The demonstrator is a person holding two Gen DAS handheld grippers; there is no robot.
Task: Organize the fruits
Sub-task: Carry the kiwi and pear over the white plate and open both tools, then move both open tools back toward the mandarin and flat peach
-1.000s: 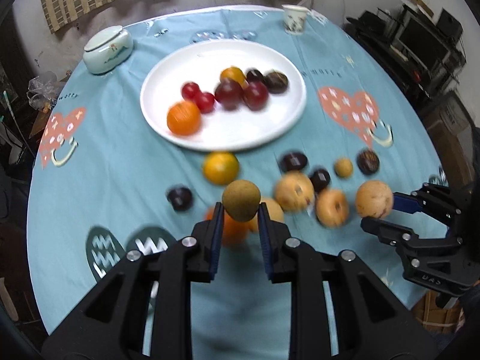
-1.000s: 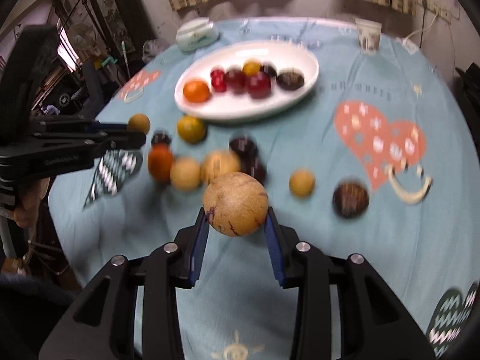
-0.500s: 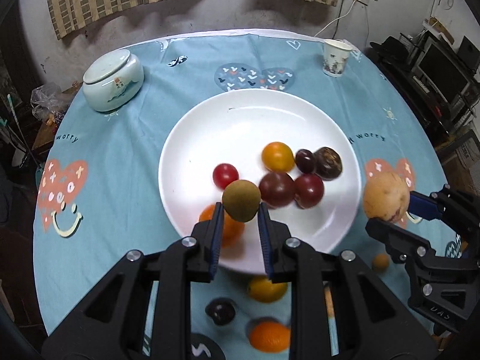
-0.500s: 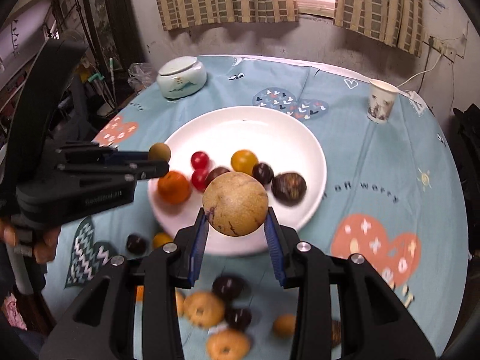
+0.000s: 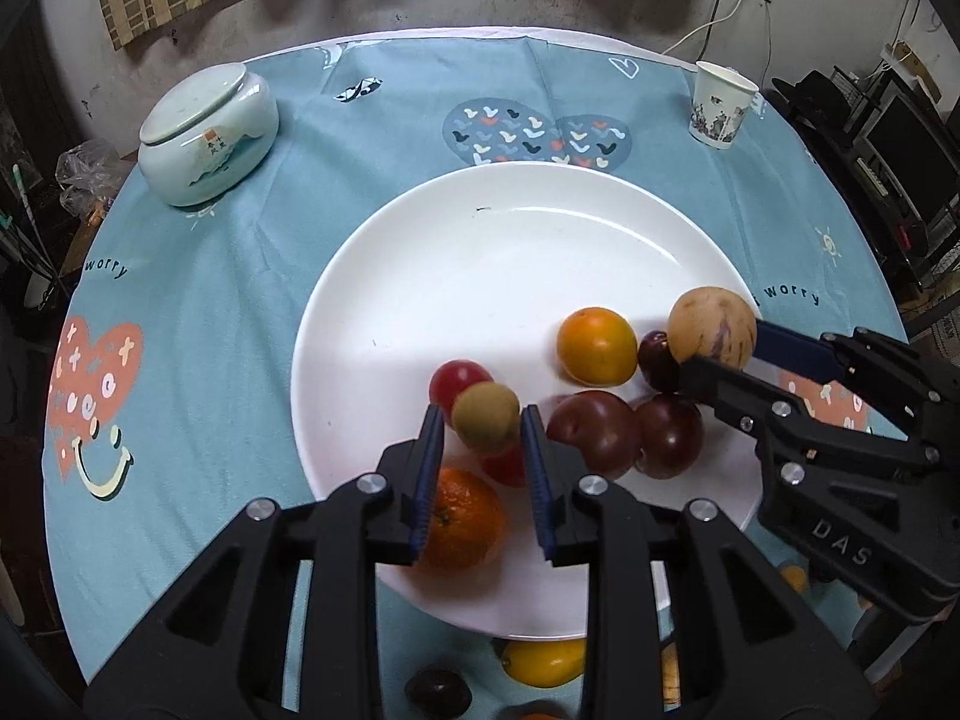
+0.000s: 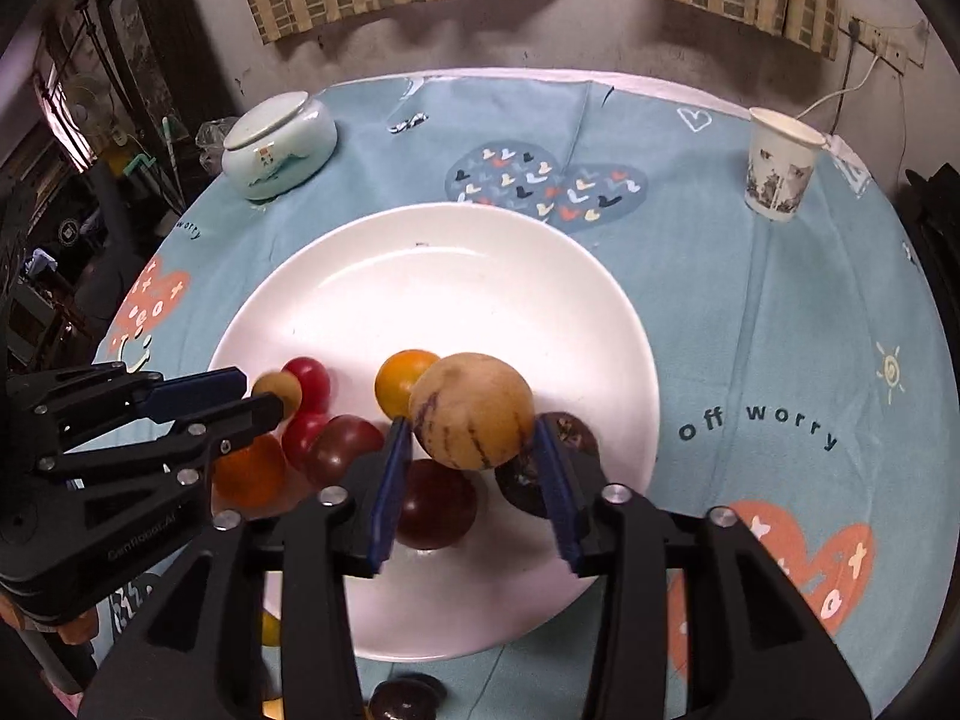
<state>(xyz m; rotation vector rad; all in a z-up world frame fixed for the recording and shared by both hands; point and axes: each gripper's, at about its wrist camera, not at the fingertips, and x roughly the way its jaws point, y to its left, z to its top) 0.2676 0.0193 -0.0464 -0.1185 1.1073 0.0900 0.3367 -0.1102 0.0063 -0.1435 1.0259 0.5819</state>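
Note:
My left gripper (image 5: 483, 426) is shut on a small brown-green fruit (image 5: 485, 417) and holds it over the near part of the white plate (image 5: 480, 252). My right gripper (image 6: 474, 441) is shut on a large tan fruit with purple streaks (image 6: 471, 417) over the plate's (image 6: 480, 276) near right. On the plate lie an orange (image 5: 465, 525), a yellow-orange fruit (image 5: 596, 345), red tomatoes (image 5: 457, 381) and dark plums (image 5: 591, 433). The right gripper also shows in the left wrist view (image 5: 720, 354), the left gripper in the right wrist view (image 6: 252, 396).
A lidded pale ceramic jar (image 5: 207, 132) stands at the back left and a paper cup (image 5: 720, 103) at the back right on the blue patterned tablecloth (image 5: 210, 312). Loose fruits (image 5: 543, 663) lie on the cloth at the plate's near edge.
Both grippers have moved forward from the loose fruits to over the plate, each still holding its fruit. The plate now looms larger in both views.

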